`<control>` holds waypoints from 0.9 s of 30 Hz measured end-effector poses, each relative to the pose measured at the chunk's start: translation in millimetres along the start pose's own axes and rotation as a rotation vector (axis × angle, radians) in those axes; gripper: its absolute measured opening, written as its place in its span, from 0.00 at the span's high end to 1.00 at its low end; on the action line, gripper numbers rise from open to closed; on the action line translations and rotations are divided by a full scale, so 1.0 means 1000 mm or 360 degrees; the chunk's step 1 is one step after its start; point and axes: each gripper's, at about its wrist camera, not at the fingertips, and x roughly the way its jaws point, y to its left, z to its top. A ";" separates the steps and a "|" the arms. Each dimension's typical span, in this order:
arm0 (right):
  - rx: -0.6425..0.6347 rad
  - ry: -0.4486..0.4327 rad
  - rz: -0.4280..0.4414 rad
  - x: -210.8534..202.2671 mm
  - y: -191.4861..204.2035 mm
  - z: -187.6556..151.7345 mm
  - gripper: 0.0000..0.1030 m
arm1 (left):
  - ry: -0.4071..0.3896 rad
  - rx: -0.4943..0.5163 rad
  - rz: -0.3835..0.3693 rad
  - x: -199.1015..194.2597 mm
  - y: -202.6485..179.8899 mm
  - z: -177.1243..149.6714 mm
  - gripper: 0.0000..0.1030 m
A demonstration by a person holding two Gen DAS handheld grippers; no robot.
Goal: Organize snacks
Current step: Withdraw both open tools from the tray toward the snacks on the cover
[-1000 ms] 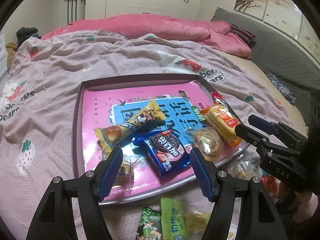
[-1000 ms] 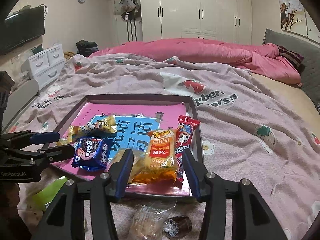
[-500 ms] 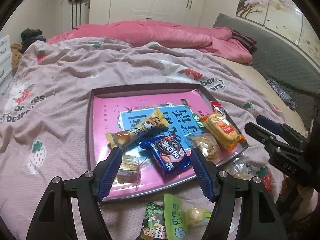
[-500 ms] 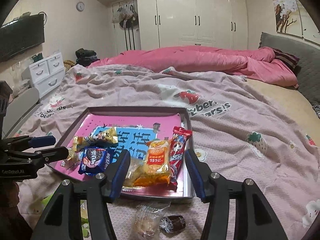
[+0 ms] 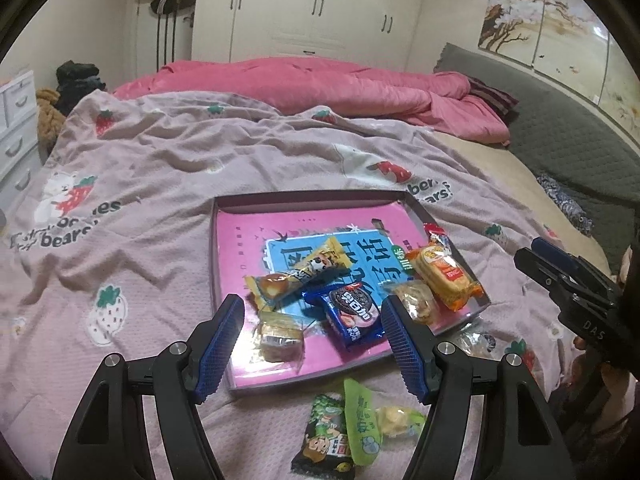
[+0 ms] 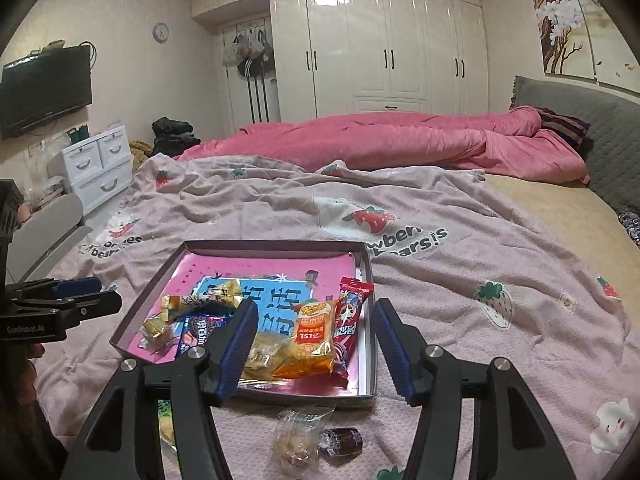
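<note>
on the left, the left gripper (image 5: 312, 344) hangs above the near edge of the shallow tray (image 5: 304, 196), its blue pads well apart and nothing between them; the packets framed in the gap lie below on the tray. that tray sits on the strawberry-print blanket (image 5: 160, 184) and is lined with a pink printed sheet (image 5: 248, 232), likely to give the snacks one flat, bounded place on a soft bed. inside it, from left to right, lie a clear-wrapped cake (image 5: 278, 338), a yellow bar (image 5: 296, 276), a blue oreo pack (image 5: 352, 312), a clear pastry packet (image 5: 414, 300), an orange cracker pack (image 5: 444, 276) and a red stick packet (image 6: 352, 312) against the right wall. still off the tray, on the blanket near its front edge, are a dark green packet (image 5: 326, 436), a light green packet (image 5: 362, 420) and a yellow candy (image 5: 394, 420), then further right a clear cookie bag (image 6: 294, 440) and a dark wrapped sweet (image 6: 342, 442). on the right, the right gripper (image 6: 312, 348) is empty too, its jaws spreading wider, probably readying for one of those loose pieces just beneath it.
</note>
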 end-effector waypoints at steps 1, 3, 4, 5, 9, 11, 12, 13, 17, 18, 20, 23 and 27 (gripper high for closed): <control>-0.0001 0.0001 0.0007 -0.001 0.001 -0.001 0.42 | -0.0004 0.0001 0.0000 -0.002 0.000 0.000 0.29; -0.0011 -0.0001 0.0002 -0.004 0.002 -0.001 0.42 | -0.0007 0.0008 0.0004 -0.006 0.000 -0.001 0.29; -0.0016 0.0002 0.0005 -0.005 0.003 -0.002 0.42 | -0.0007 0.0010 0.0001 -0.008 0.000 -0.002 0.29; -0.0018 0.0001 0.0005 -0.007 0.004 -0.003 0.42 | -0.0007 0.0010 -0.0001 -0.009 0.000 -0.002 0.29; -0.0013 -0.0003 0.0007 -0.012 0.005 -0.004 0.42 | -0.0012 0.0014 0.0005 -0.015 0.000 -0.003 0.29; -0.0011 -0.0005 0.0008 -0.015 0.005 -0.006 0.42 | -0.0009 0.0017 0.0005 -0.017 0.001 -0.005 0.29; -0.0010 -0.0005 0.0008 -0.015 0.005 -0.006 0.42 | -0.0004 0.0019 0.0009 -0.017 0.001 -0.006 0.29; -0.0010 -0.0003 0.0012 -0.017 0.005 -0.007 0.42 | 0.0000 0.0020 0.0015 -0.018 0.002 -0.007 0.29; -0.0014 -0.0001 0.0012 -0.020 0.007 -0.008 0.42 | 0.0018 0.0018 0.0023 -0.019 0.003 -0.011 0.29; -0.0012 0.0000 0.0015 -0.021 0.007 -0.009 0.42 | 0.0020 0.0019 0.0022 -0.020 0.004 -0.012 0.29; -0.0015 0.0005 0.0021 -0.021 0.008 -0.010 0.42 | 0.0023 0.0026 0.0025 -0.021 0.003 -0.014 0.29; -0.0023 0.0010 0.0022 -0.024 0.010 -0.012 0.42 | 0.0028 0.0039 0.0023 -0.023 0.002 -0.016 0.29; -0.0022 0.0024 0.0034 -0.027 0.012 -0.016 0.42 | 0.0048 0.0042 0.0031 -0.023 0.003 -0.021 0.29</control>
